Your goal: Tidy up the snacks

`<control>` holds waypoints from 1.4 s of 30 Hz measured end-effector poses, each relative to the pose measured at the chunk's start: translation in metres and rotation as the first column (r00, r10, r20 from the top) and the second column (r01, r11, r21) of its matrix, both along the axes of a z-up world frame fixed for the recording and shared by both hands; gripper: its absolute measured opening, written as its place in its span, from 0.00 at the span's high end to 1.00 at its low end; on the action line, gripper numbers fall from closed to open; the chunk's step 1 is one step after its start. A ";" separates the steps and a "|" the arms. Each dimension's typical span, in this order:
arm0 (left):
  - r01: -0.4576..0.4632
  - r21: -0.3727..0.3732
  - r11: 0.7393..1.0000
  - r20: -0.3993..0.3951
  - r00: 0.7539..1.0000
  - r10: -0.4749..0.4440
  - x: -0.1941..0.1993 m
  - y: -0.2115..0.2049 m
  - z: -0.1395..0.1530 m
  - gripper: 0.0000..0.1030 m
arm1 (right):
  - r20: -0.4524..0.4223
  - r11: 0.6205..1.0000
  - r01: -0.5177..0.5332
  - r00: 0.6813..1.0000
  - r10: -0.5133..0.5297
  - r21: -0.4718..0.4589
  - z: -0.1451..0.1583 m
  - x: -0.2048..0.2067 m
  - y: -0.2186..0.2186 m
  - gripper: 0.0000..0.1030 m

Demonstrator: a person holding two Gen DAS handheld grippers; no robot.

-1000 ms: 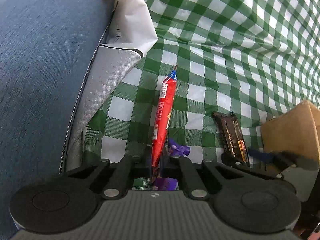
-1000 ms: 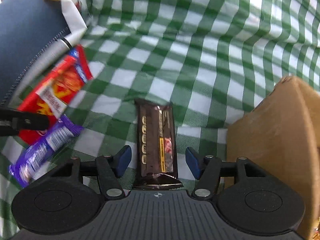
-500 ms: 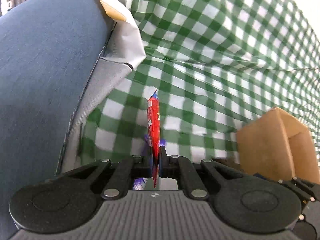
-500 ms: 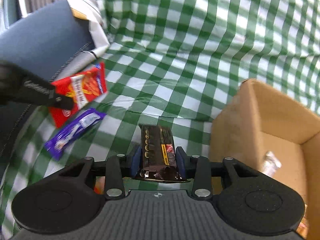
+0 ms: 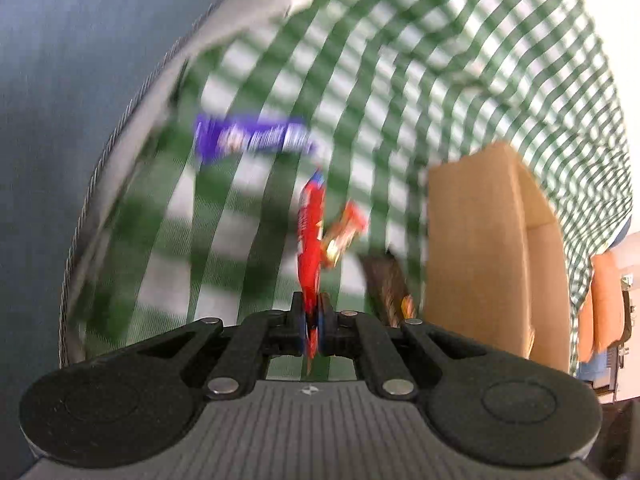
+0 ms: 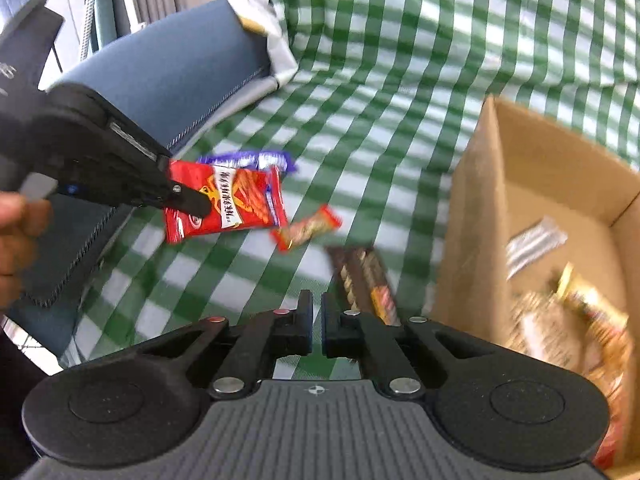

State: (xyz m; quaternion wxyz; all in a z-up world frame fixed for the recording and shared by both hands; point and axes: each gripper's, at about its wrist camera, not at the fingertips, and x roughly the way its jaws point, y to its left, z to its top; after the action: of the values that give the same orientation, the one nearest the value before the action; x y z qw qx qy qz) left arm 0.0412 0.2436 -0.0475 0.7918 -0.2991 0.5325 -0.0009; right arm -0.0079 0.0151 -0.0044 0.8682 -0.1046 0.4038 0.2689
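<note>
My left gripper (image 5: 310, 316) is shut on a red snack packet (image 5: 310, 236), held edge-on above the checked cloth; in the right wrist view the packet (image 6: 228, 204) hangs from the left gripper (image 6: 192, 200). My right gripper (image 6: 316, 328) is shut and empty. The dark chocolate bar (image 6: 364, 280) lies on the cloth just right of its fingers, beside the cardboard box (image 6: 472, 216). A purple bar (image 5: 256, 138) and a small orange-red wrapper (image 6: 306, 228) lie on the cloth.
The box holds several snacks (image 6: 568, 320) and a silver wrapper (image 6: 536, 240). A blue-grey cushion (image 6: 168, 76) borders the green checked cloth (image 6: 400, 60) on the left. A white bag (image 6: 264, 12) sits at the cushion's far end.
The chocolate bar has slipped out of my right gripper, which closed empty and rose. My left gripper lifted the red packet and swung right toward the box; the purple bar is now uncovered.
</note>
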 end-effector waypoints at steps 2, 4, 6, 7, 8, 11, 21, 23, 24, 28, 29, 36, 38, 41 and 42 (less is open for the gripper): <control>0.022 0.094 0.995 -0.034 0.999 -0.019 0.001 -0.006 -0.002 0.85 | 0.027 1.000 0.004 1.000 -0.003 -0.027 -0.015 -0.006 0.005 0.84; 0.015 0.168 0.986 -0.042 0.999 -0.008 0.002 -0.008 -0.002 0.74 | 0.071 0.997 -0.003 0.997 0.009 -0.081 -0.027 -0.012 0.014 0.71; 0.011 0.235 0.972 -0.021 1.000 -0.007 0.004 -0.009 0.002 0.57 | 0.138 0.990 -0.009 0.990 0.029 -0.142 -0.033 -0.012 0.023 0.59; 0.012 0.266 0.964 -0.017 1.000 -0.008 0.006 -0.011 0.003 0.53 | 0.162 0.987 -0.007 0.986 0.033 -0.158 -0.034 -0.011 0.026 0.53; 0.019 0.287 0.958 -0.015 1.000 -0.015 0.008 -0.013 0.004 0.49 | 0.180 0.986 -0.002 0.983 0.032 -0.165 -0.035 -0.008 0.029 0.48; 0.058 0.322 0.945 -0.009 0.998 -0.058 0.017 -0.021 0.002 0.44 | 0.183 0.985 0.030 0.983 0.002 -0.169 -0.041 0.008 0.035 0.47; 0.200 0.398 0.895 -0.079 0.980 -0.184 0.041 -0.054 -0.020 0.25 | 0.057 0.981 0.093 0.995 -0.084 -0.170 -0.073 0.054 0.035 0.42; 0.219 0.411 0.885 -0.100 0.976 -0.195 0.046 -0.059 -0.026 0.24 | 0.039 0.983 0.099 0.995 -0.094 -0.156 -0.074 0.058 0.035 0.42; 0.226 0.416 0.881 -0.109 0.974 -0.198 0.048 -0.061 -0.028 0.23 | 0.022 0.984 0.105 0.994 -0.103 -0.141 -0.074 0.060 0.033 0.42; 0.247 0.434 0.866 -0.136 0.969 -0.209 0.053 -0.066 -0.036 0.23 | -0.021 0.990 0.117 0.993 -0.119 -0.083 -0.073 0.061 0.027 0.61; 0.251 0.438 0.863 -0.140 0.968 -0.210 0.053 -0.067 -0.037 0.23 | -0.016 0.990 0.112 0.993 -0.114 -0.083 -0.073 0.059 0.027 0.61; 0.281 0.461 0.842 -0.166 0.959 -0.229 0.054 -0.072 -0.042 0.26 | -0.012 0.994 0.102 0.995 -0.103 -0.041 -0.058 0.041 0.022 0.62; 0.288 0.463 0.838 -0.167 0.957 -0.237 0.052 -0.073 -0.042 0.35 | -0.023 0.995 0.096 0.995 -0.097 -0.038 -0.052 0.033 0.021 0.62; 0.290 0.481 0.827 -0.166 0.957 -0.239 0.049 -0.073 -0.041 0.45 | -0.047 0.995 0.088 0.995 -0.089 -0.038 -0.048 0.020 0.017 0.61; 0.286 0.476 0.832 -0.164 0.958 -0.236 0.048 -0.071 -0.040 0.47 | -0.063 0.996 0.084 0.994 -0.086 -0.033 -0.048 0.017 0.014 0.61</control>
State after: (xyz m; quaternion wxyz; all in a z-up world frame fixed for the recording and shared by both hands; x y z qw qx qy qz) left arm 0.0890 0.1727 -0.0873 0.8071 -0.0106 0.5888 0.0420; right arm 0.0089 0.0291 -0.0523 0.8636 -0.0920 0.4397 0.2288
